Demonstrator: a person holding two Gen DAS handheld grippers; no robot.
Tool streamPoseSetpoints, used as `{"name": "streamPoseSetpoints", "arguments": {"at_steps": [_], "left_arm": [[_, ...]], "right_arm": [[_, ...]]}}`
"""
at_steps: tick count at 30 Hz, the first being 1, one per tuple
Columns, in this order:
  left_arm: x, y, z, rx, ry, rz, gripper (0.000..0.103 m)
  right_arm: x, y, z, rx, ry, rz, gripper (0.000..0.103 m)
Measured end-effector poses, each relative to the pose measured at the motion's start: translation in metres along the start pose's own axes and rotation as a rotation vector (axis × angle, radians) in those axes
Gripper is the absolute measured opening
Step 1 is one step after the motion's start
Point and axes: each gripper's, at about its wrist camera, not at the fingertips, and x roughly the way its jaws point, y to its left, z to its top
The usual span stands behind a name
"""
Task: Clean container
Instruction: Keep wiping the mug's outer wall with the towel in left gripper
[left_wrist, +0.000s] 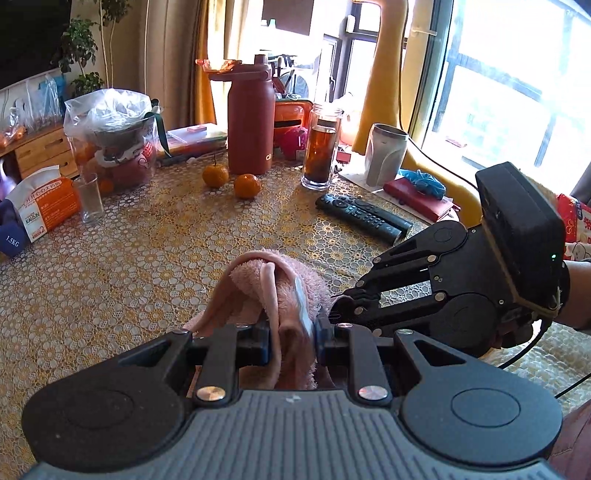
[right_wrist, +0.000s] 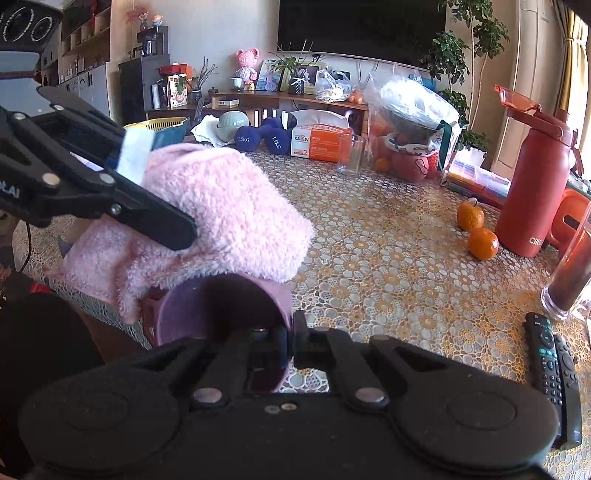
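Observation:
A fluffy pink towel (left_wrist: 280, 291) is bunched between the fingers of my left gripper (left_wrist: 293, 332), which is shut on it just above the patterned tablecloth. In the right wrist view the towel (right_wrist: 229, 206) drapes over the mouth of a purple cup (right_wrist: 207, 310) lying on its side. My right gripper (right_wrist: 290, 332) is shut on the cup's rim, one finger inside and one outside. My left gripper (right_wrist: 147, 188) comes in from the left there. From the left wrist camera, the right gripper (left_wrist: 343, 299) reaches in beside the towel, and the cup is hidden.
On the table stand a red bottle (left_wrist: 251, 129), two oranges (left_wrist: 247, 185), a jar of dark tea (left_wrist: 321, 147), a metal tumbler (left_wrist: 386, 155), an empty glass (left_wrist: 88, 199) and a tissue box (left_wrist: 44, 206). Two black remotes (right_wrist: 554, 373) lie at the right. A plastic bag of fruit (left_wrist: 110, 140) sits far left.

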Motion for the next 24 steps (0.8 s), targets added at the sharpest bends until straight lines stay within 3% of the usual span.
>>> {"name": "streamPoseSetpoints", "arguments": {"at_steps": [17, 24], "left_arm": [[0.043, 0.046, -0.018, -0.136, 0.103, 0.101, 0.021], [0.006, 0.046, -0.008, -0.143, 0.017, 0.093, 0.021]], "right_arm": [[-0.001, 0.004, 0.002, -0.027, 0.000, -0.006, 0.003], [0.002, 0.002, 0.002, -0.019, 0.014, -0.006, 0.003]]}}
